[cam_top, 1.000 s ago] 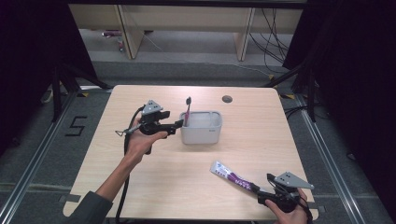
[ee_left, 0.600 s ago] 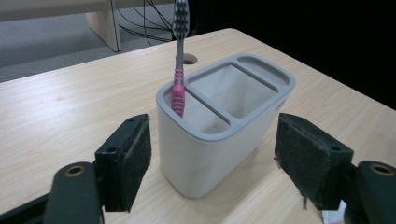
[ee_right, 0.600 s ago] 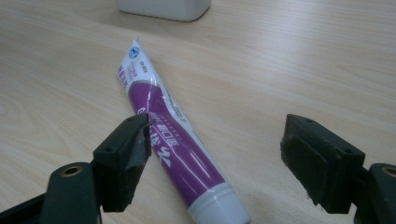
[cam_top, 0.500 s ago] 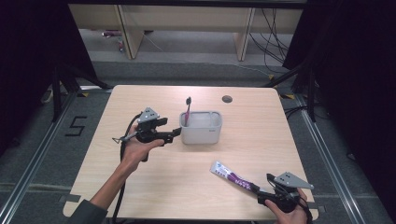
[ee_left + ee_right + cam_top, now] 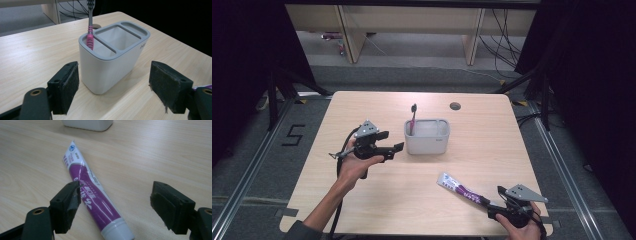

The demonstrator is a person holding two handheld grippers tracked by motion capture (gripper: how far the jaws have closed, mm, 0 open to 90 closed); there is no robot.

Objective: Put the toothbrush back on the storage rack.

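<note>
Scene: a person works 2 hand-held grippers over a light wooden table.
Right hand-held gripper: open and empty at the table's near right corner, jaws spread wide to either side of the toothpaste tube's cap end, not touching it.
Toothpaste tube: a purple-and-white tube lying flat on the table toward the near right corner; in the right gripper view it sits between the jaws, closer to the left one.
Key relation: the tube's long axis runs from its cap end at the right hand-held gripper, near the table's front edge, toward the table's centre, crimped end leading; this hand is far nearer than the left.
Left hand-held gripper: open and empty left of centre, jaws pointed at the holder, just short of its left wall.
Holder: a white 2-compartment cup with a grey rim, standing at the table's centre; seen up close in the left gripper view.
Toothbrush: pink-handled, upright in the holder's left compartment.
Obstacles: bare table lies around the tube; the holder stands well beyond its crimped end.
Judgement: the jaws likely need to shift sideways before closing squarely on the tube.
</note>
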